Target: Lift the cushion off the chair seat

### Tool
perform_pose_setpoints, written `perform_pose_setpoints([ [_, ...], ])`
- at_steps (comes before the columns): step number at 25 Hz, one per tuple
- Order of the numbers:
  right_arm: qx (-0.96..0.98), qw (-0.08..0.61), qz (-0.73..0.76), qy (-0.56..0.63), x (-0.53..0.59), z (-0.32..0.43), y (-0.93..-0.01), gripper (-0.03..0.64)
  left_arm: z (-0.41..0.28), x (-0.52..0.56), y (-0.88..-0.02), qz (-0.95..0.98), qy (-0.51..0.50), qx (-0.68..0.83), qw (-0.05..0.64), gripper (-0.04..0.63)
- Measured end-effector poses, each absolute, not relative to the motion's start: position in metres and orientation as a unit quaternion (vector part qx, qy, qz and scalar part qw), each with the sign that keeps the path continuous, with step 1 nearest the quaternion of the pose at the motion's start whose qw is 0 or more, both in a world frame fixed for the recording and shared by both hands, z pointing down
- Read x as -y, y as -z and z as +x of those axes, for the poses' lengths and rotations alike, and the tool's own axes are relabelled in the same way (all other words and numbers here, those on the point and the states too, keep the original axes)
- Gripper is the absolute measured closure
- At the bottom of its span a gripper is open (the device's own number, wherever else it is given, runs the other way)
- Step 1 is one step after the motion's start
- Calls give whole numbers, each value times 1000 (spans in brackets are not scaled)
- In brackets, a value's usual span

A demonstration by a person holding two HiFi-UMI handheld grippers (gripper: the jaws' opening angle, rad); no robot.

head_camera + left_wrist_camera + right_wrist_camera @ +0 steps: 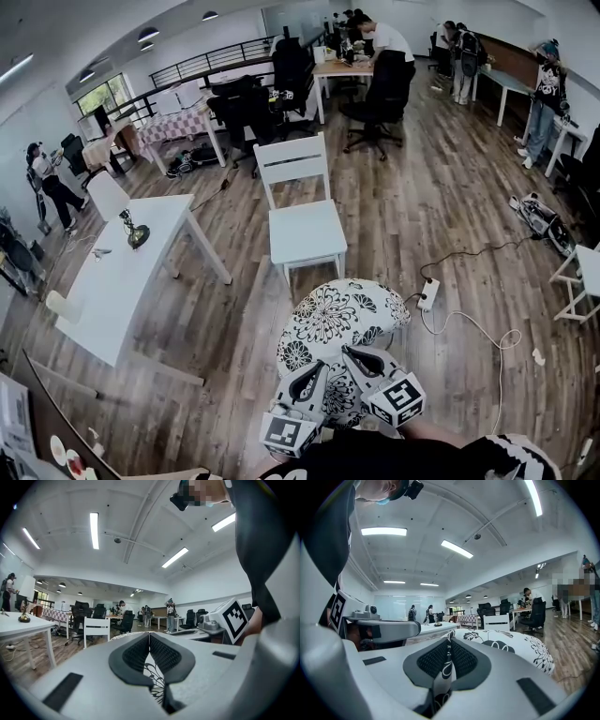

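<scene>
A round white cushion [337, 323] with a black flower print hangs in the air in the head view, clear of the white wooden chair [305, 230] beyond it, whose seat is bare. My left gripper [307, 382] is shut on the cushion's near edge. My right gripper [361, 361] is shut on the same edge, just to its right. In the left gripper view a strip of printed fabric [155, 682] is pinched between the closed jaws. In the right gripper view the cushion [511, 644] bulges out past the jaws, and its hem [444, 667] is clamped between the pads.
A long white table [131, 272] with a small dark ornament [137, 234] stands at the left. A power strip [428, 293] and its cable lie on the wooden floor to the right. Another white table [586, 272] is at the right edge. Office chairs, desks and people fill the back.
</scene>
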State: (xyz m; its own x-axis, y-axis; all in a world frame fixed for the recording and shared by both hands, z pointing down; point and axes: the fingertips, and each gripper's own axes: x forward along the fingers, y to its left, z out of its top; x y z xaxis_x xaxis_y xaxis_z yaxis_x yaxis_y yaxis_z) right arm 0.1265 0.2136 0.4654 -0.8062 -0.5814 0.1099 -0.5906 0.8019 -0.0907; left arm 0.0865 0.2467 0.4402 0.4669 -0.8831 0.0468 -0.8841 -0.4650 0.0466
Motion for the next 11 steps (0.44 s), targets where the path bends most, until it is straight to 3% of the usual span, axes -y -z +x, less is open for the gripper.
perform_pose_setpoints([
  [11,949,35,309,-57,-217,129,-462,584,81,-251,-438,845,-31,532,38,591],
])
